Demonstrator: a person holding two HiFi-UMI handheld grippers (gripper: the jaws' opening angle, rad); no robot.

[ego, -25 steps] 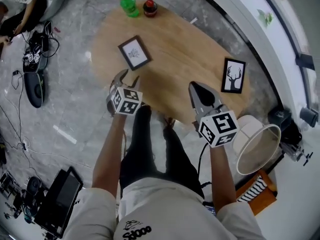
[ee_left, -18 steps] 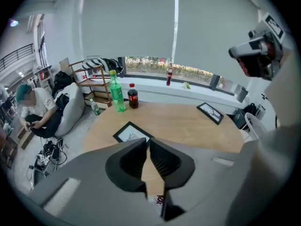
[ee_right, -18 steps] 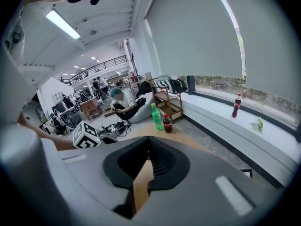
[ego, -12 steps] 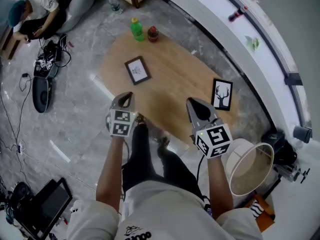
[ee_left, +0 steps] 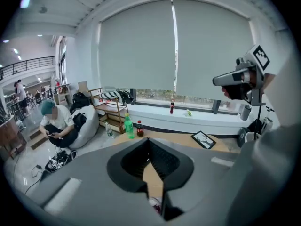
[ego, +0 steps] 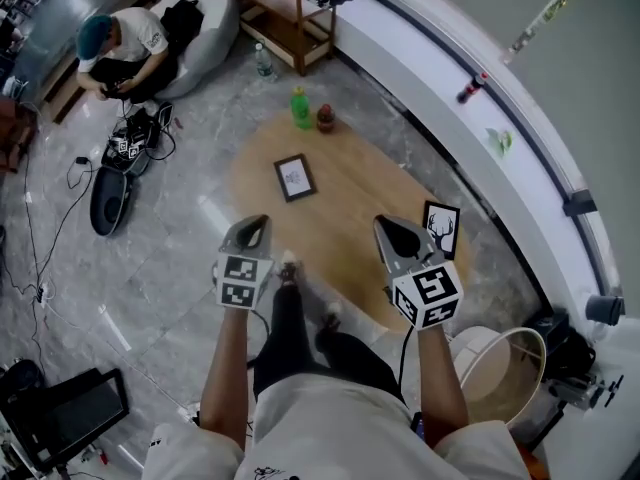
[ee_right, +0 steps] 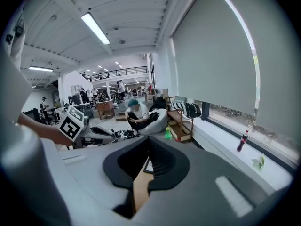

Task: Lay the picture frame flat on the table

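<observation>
Two dark picture frames are on the oval wooden table. A small one lies flat near the table's middle. One with an antler print sits at the right edge and also looks flat. My left gripper hovers over the table's near edge, shut and empty. My right gripper hangs level with it, just left of the antler frame, jaws together with nothing between them. Between the right jaws a corner of the small frame shows.
A green bottle and a dark red-capped bottle stand at the table's far end. A person sits on a beanbag at far left among cables. A white lampshade is by my right side, and a white window ledge runs behind.
The left jaws have closed from open. The view has pulled up and back, so the table looks smaller, and both grippers now hang at its near edge.
</observation>
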